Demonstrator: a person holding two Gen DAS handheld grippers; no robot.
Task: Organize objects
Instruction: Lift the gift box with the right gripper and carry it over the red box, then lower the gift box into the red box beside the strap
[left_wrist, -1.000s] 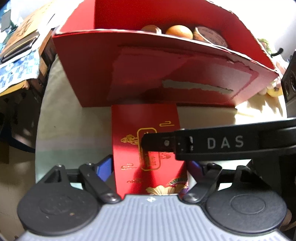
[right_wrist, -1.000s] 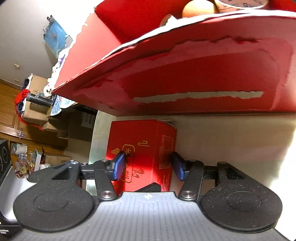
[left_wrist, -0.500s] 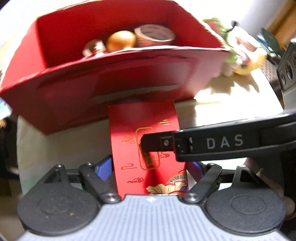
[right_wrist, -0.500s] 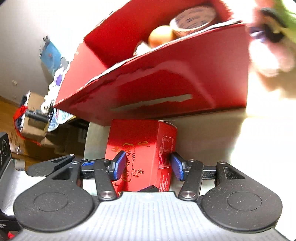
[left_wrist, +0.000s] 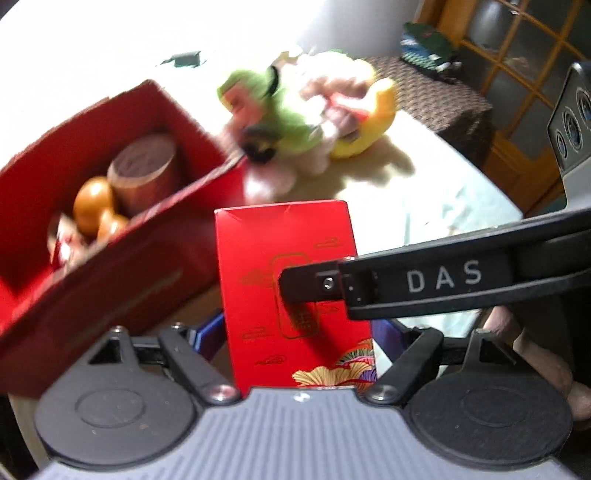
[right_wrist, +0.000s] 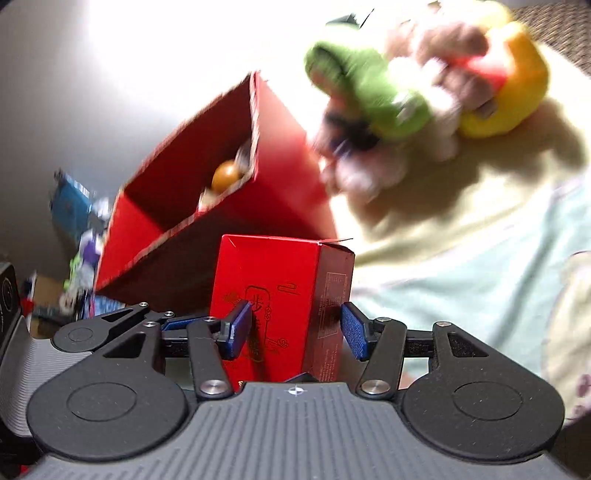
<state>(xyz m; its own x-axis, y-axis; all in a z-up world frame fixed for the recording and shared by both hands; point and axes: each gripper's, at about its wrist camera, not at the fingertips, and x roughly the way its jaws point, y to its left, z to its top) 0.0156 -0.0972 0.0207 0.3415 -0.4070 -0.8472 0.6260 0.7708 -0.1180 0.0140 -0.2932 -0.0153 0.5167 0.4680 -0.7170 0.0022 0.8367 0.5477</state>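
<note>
A small red box with gold print (left_wrist: 284, 236) stands between the blue pads of my left gripper (left_wrist: 295, 332), which is shut on its wide sides. My right gripper (right_wrist: 291, 328) is shut on the same small red box (right_wrist: 273, 273) across its narrower width. One black finger of the right gripper, marked DAS (left_wrist: 424, 284), crosses the box's front in the left wrist view. The box hangs above the table. A large open red carton (left_wrist: 110, 236) lies behind and to the left, with orange balls (left_wrist: 90, 206) and a brown tape roll (left_wrist: 144, 170) inside.
Blurred plush toys, green, pink and yellow (left_wrist: 306, 110) (right_wrist: 406, 85), lie on the pale cloth-covered table (left_wrist: 443, 192) behind the small box. A dark patterned seat (left_wrist: 443, 99) and a wooden glazed door stand at the far right. Clutter fills the floor at left (right_wrist: 81, 266).
Both grippers rose and swung with the small red box held between them. The large carton slid left and lower in view, showing its inside, and the plush toys came into sight.
</note>
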